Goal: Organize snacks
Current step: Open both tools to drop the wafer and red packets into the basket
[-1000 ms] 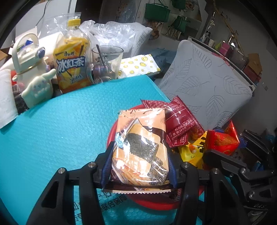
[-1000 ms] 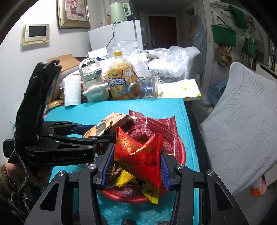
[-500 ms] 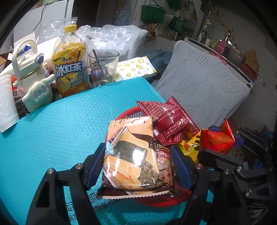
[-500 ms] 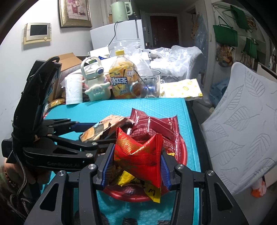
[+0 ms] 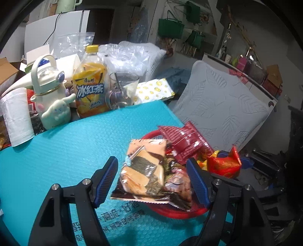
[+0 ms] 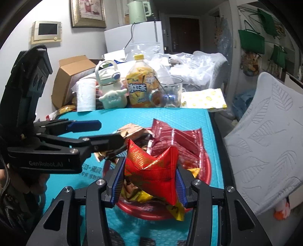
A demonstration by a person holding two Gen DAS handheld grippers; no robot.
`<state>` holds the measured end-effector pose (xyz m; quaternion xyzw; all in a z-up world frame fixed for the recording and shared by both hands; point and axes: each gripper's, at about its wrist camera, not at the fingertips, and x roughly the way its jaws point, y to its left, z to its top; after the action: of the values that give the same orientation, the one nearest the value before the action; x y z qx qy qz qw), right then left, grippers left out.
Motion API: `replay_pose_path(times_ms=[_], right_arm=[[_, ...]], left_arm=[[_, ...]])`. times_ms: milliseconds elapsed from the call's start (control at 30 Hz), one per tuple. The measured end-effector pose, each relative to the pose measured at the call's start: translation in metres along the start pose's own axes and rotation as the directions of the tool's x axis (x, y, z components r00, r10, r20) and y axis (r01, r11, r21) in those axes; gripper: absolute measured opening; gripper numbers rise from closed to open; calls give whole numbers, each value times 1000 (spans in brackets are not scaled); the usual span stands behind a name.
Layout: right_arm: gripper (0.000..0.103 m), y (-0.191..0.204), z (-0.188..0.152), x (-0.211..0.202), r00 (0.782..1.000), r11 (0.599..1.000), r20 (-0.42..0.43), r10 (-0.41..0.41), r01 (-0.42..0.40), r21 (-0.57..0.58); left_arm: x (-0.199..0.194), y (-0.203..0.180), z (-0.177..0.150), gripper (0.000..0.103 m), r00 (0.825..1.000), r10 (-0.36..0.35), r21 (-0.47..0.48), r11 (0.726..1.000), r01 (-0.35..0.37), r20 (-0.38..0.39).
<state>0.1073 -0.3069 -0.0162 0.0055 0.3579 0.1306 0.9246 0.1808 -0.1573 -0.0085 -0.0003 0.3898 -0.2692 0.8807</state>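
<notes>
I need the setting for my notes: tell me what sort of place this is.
Most likely a lived-in home. A fridge with a kettle on top, a framed picture on the wall, and a cluttered table.

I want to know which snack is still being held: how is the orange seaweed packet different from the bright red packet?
The orange seaweed packet lies free between the open left gripper; the bright red packet is squeezed and crumpled in the right gripper. The orange one has a clear window; the red one doesn't. Both are over the red bowl.
</notes>
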Motion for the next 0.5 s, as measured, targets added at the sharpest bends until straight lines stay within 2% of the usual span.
replay_pose_path(times_ms=[67, 167, 367, 500], right_arm=[[47, 1, 0, 2, 1000, 1000, -5, 0, 0, -1], [47, 3, 0, 3, 1000, 1000, -9, 6, -6, -5], [48, 5, -3, 16, 999, 1000, -35, 0, 0, -19], [52, 8, -6, 28, 997, 999, -72, 7, -9, -32]], left_arm=[[4, 6, -1, 74, 1000, -6, -33, 999, 6, -23], [2, 10, -5, 74, 1000, -24, -55, 998, 23, -18], [-3, 11, -9, 74, 999, 36, -22, 999, -36, -3], [2, 16, -12, 74, 999, 36, -28, 999, -37, -27]])
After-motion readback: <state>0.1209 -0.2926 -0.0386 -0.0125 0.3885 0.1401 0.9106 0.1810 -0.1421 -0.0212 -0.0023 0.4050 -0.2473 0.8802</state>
